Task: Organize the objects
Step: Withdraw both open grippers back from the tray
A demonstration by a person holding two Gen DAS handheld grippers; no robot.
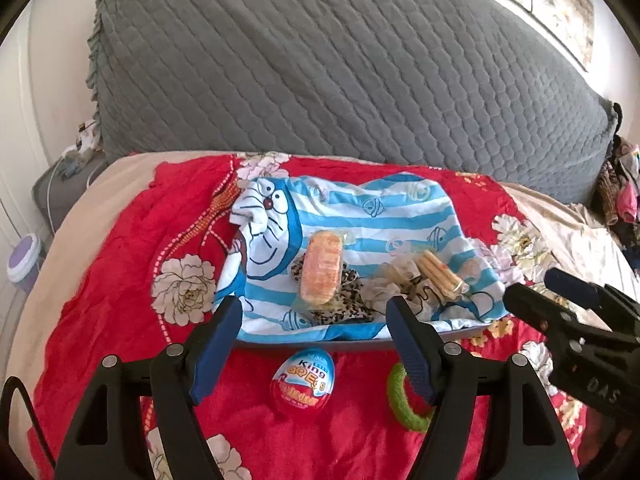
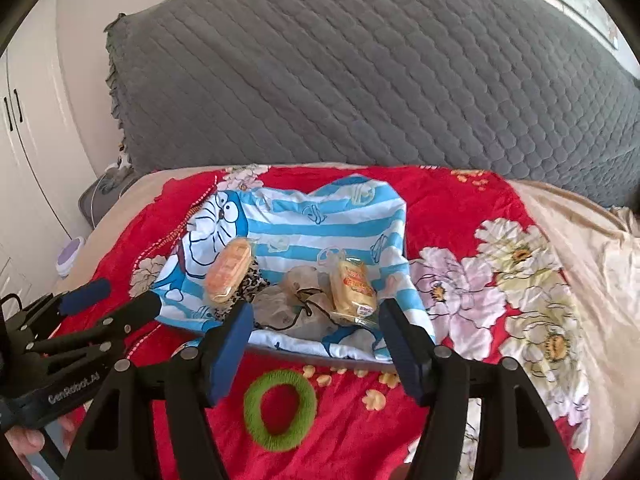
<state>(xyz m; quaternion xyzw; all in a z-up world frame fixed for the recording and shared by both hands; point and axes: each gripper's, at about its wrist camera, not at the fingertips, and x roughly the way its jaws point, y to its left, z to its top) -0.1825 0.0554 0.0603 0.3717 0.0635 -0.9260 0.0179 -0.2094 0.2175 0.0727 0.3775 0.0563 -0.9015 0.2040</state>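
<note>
A tray (image 1: 312, 346) lined with a blue striped cartoon cloth (image 1: 360, 216) lies on the red floral blanket (image 1: 120, 248). On the cloth lie two wrapped snack cakes (image 1: 323, 272) (image 1: 440, 274), a leopard scrunchie (image 1: 344, 300) and a pale scrunchie (image 1: 388, 286). A Kinder egg (image 1: 303, 381) sits in front of the tray, between my open left gripper's (image 1: 314, 314) fingers. A green hair tie (image 2: 279, 409) lies in front of the tray, under my open right gripper (image 2: 316, 320). The hair tie also shows in the left wrist view (image 1: 402, 402). Both grippers are empty.
A big grey quilted cushion (image 1: 340, 68) stands behind the blanket. A beige sheet (image 2: 592, 264) lies to the right. A lilac-lidded jar (image 1: 25, 262) and white cupboards (image 2: 24, 140) are at the left. Clothes (image 1: 624, 188) are piled at the far right.
</note>
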